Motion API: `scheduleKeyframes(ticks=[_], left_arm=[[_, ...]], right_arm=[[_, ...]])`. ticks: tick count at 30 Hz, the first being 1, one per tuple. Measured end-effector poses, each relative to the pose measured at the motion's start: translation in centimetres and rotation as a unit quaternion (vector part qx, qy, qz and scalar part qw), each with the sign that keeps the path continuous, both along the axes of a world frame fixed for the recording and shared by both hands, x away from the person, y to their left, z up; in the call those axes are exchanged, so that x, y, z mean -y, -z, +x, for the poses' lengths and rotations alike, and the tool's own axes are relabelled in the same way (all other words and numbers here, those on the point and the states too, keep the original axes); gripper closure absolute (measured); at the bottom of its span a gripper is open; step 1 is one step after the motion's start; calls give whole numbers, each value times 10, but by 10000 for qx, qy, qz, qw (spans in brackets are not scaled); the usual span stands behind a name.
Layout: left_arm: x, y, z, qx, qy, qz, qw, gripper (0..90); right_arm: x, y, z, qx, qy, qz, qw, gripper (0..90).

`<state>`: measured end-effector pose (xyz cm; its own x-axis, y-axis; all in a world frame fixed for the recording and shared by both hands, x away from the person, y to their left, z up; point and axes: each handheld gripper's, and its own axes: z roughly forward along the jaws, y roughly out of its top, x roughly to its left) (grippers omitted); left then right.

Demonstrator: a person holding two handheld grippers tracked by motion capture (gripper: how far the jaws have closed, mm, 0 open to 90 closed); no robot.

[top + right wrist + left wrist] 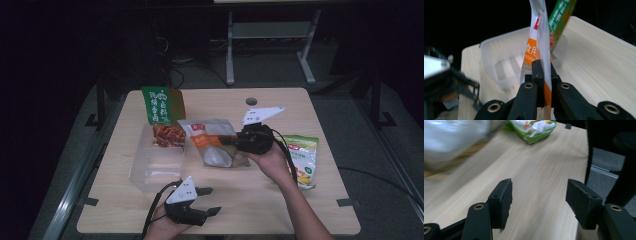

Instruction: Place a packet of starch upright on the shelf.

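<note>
Right gripper (231, 140) has its jaws clamped on the orange-white pouch (212, 142), mid-frame beside the clear tub (155, 165); left gripper (210, 200) empty, jaws apart, bottom centre. Next: carry pouch over tub, release

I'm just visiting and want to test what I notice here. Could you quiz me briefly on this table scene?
1. True or false: the right claw is clamped on the orange and white pouch.
2. What lies between the pads of the left claw? A) a snack bag B) nothing C) the tub's rim
3. Which packet lies flat on the table beside the right forearm?

Key
1. True: its pads pinch the pouch's edge.
2. B: the pads stand apart over bare wood.
3. The green and white packet. The clear plastic tub sits on the other side, with the green bag standing at its far end.
</note>
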<state>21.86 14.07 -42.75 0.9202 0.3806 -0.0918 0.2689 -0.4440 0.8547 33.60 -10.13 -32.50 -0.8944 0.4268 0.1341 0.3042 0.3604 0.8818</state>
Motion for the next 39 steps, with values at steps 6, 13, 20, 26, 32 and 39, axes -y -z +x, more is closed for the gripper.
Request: scheduleKeyframes(ticks=[6, 13, 20, 26, 32, 39], left_arm=[[1, 0, -3, -23, 74, -12, 10000, 372], [-2, -1, -3, -126, 206, -80, 9997, 361], [-5, -2, 0, -22, 211, -70, 9998, 358], [-7, -3, 0, -72, 149, -190, 9997, 350], [-8, -3, 0, -56, 165, -179, 9997, 347], [-9, -4, 0, -17, 189, -144, 9997, 346]], right_arm=[[-31, -11, 12, 56, -250, 24, 9997, 900], [-67, -13, 24, -3, -487, 159, 9987, 900], [-102, -12, 36, -3, -629, 186, 9978, 900], [-127, -9, 45, -66, -723, 288, 9969, 900], [-148, -2, 49, -93, -831, 279, 9961, 900], [-167, 9, 53, -159, -946, 288, 9950, 900]])
